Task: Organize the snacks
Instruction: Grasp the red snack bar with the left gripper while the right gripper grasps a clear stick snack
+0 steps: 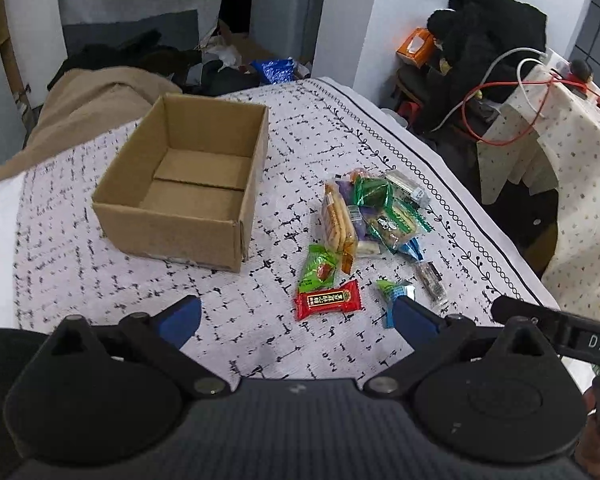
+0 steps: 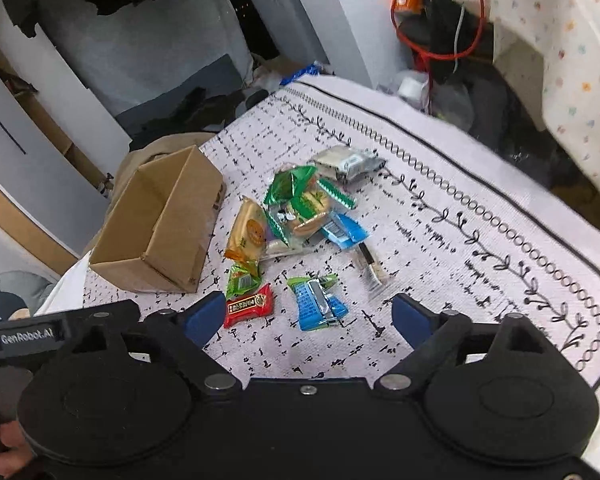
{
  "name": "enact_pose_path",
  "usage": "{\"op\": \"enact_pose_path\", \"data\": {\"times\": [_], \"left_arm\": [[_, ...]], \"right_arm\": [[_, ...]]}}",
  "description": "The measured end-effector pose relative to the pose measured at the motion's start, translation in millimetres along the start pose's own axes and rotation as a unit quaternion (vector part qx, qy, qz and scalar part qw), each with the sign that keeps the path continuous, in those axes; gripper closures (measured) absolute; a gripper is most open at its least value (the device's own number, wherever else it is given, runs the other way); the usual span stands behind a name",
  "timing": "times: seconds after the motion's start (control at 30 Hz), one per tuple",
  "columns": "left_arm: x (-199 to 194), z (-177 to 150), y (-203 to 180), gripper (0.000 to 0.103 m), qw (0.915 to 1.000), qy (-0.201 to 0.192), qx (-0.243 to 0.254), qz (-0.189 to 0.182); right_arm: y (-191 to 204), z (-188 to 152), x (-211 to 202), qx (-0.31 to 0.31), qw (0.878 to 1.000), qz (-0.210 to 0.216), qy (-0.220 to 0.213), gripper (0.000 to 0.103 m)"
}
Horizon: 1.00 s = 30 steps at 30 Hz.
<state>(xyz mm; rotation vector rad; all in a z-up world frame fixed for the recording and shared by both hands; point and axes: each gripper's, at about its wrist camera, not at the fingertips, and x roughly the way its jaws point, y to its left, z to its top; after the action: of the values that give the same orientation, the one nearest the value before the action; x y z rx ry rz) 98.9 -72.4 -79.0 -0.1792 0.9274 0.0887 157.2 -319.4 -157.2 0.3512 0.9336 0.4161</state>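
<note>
1. In the left wrist view, the blue-green packet (image 1: 392, 294) at about 5 o'clock is partly hidden behind a blue finger (image 1: 414, 316), so its lower end cannot be seen.
2. In the snack pile (image 1: 370, 216), wrappers overlap, and the lower ones show only edges.
3. Print on the red packet (image 2: 249, 306) is too small to read.
4. The box (image 2: 156, 236) hides its own floor in the right wrist view, so only the inner walls show.
5. The counter (image 2: 480, 216) is cut off by the right edge at 3 o'clock, and its near part lies behind the gripper body.
6. A hand (image 2: 2, 446) at 8 o'clock is cropped by the left edge.
7. The floral cloth (image 2: 560, 40) at 1 o'clock is blurred.
</note>
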Motion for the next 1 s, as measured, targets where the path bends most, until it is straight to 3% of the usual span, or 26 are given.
{"op": "enact_pose_path", "data": {"times": [0.3, 0.5, 0.73, 1.0], "left_arm": [[37.3, -0.7, -6.2, 0.004, 0.9998, 0.015, -0.014, 0.007], [65.1, -1.6, -11.8, 0.009, 0.999, 0.03, -0.029, 0.015], [96.3, -0.2, -21.7, 0.009, 0.9977, 0.053, -0.034, 0.025], [128.0, 0.2, -32.9, 0.009, 0.9956, 0.072, -0.041, 0.044]], "right_arm": [[-24.1, 5.3, 29.7, 0.021, 1.0, -0.015, 0.018, 0.024], [-36.4, 8.4, 46.2, 0.037, 0.999, -0.012, 0.032, 0.031], [-45.6, 16.7, 62.3, 0.034, 0.999, -0.01, 0.041, 0.041], [-46.6, 26.4, 83.9, 0.011, 0.999, -0.01, 0.05, 0.043]]}}
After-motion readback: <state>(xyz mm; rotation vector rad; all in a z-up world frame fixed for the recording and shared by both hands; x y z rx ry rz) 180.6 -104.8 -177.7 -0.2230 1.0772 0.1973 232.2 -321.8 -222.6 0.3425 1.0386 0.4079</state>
